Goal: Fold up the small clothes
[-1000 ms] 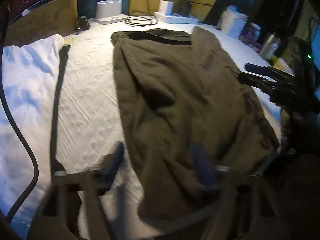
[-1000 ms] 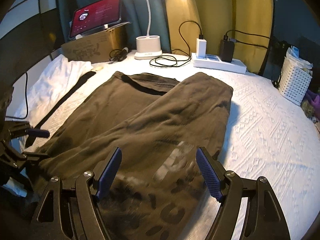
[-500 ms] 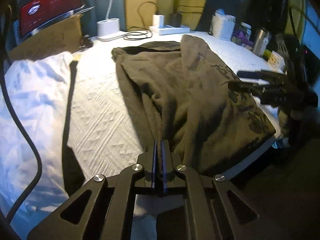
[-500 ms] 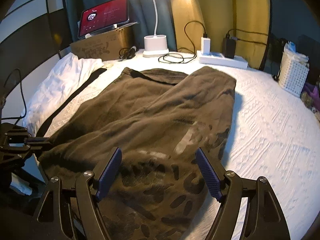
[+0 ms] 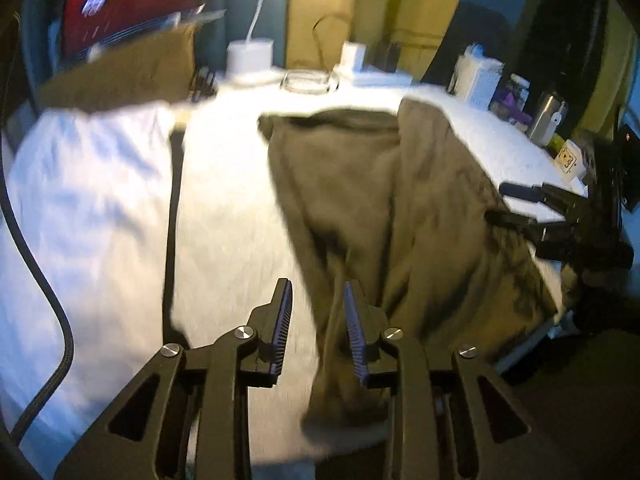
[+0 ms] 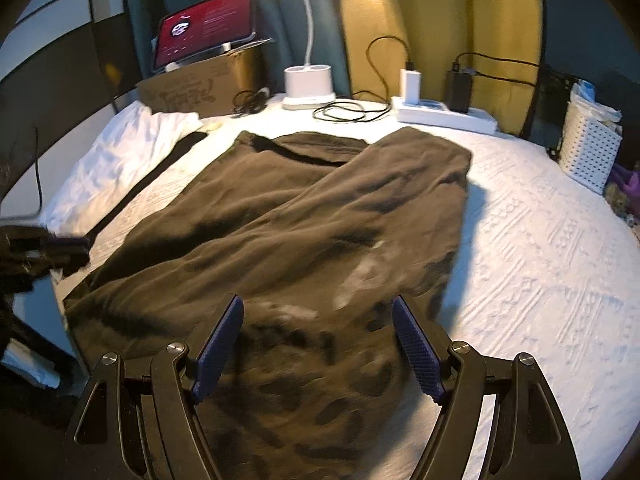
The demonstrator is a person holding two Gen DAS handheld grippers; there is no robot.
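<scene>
An olive-brown garment with a dark print lies spread on the white bedspread, one side folded over the middle. In the right wrist view the garment fills the centre. My left gripper hovers over the garment's near left edge. Its jaws are opening, and the cloth edge lies under the right finger with nothing pinched between the pads. My right gripper stands wide open above the printed lower part, holding nothing. Each gripper also shows in the other view: the right gripper and the left gripper.
A white cloth lies at the left beside a black strap. Along the back stand a cardboard box with a tablet, a lamp base, coiled cables and a power strip. A white basket stands at the right.
The left jaws, open a second ago, shut at the garment's near edge half a second ago and now stand apart again; the left gripper has risen. The right gripper stays open in place.
</scene>
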